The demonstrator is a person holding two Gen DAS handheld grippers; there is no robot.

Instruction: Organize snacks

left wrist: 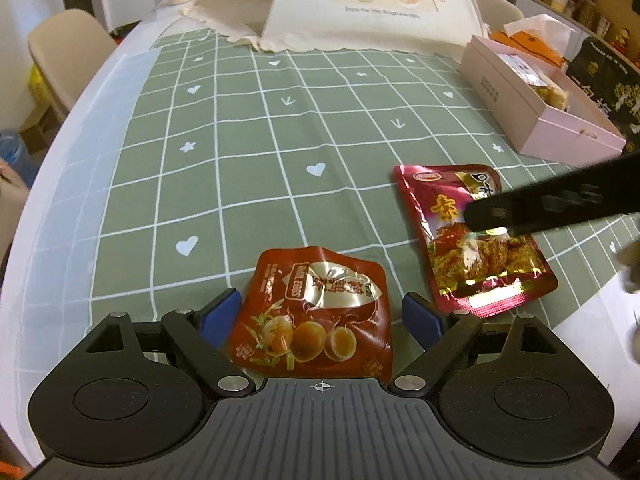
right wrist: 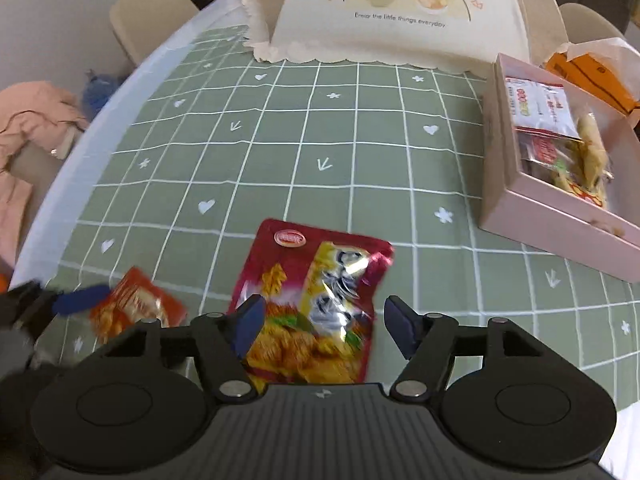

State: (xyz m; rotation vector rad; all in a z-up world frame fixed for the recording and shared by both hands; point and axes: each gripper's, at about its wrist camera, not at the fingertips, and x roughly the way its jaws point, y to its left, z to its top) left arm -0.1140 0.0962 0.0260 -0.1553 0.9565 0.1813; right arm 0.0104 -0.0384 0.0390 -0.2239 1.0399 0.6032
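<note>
An orange-red quail egg packet (left wrist: 304, 332) lies on the green checked cloth (left wrist: 248, 152) between the fingers of my left gripper (left wrist: 322, 312). Those jaws stand wide open, with a gap on both sides of the packet. A dark red chicken snack packet (right wrist: 320, 280) lies between the fingers of my right gripper (right wrist: 324, 314). Its jaws are partly open, and the right pad is clear of the packet. The left wrist view shows the same red packet (left wrist: 484, 268) under a black finger (left wrist: 540, 204) of my right gripper. The egg packet (right wrist: 136, 308) shows at the lower left of the right wrist view.
A pink open box (right wrist: 540, 216) with several snack packets in it stands at the right. A cream mesh food cover (right wrist: 400, 20) stands at the back of the table. An orange tissue box (right wrist: 592, 76) and a black bag (left wrist: 608, 80) sit behind the pink box. Beige chairs (left wrist: 68, 48) surround the table.
</note>
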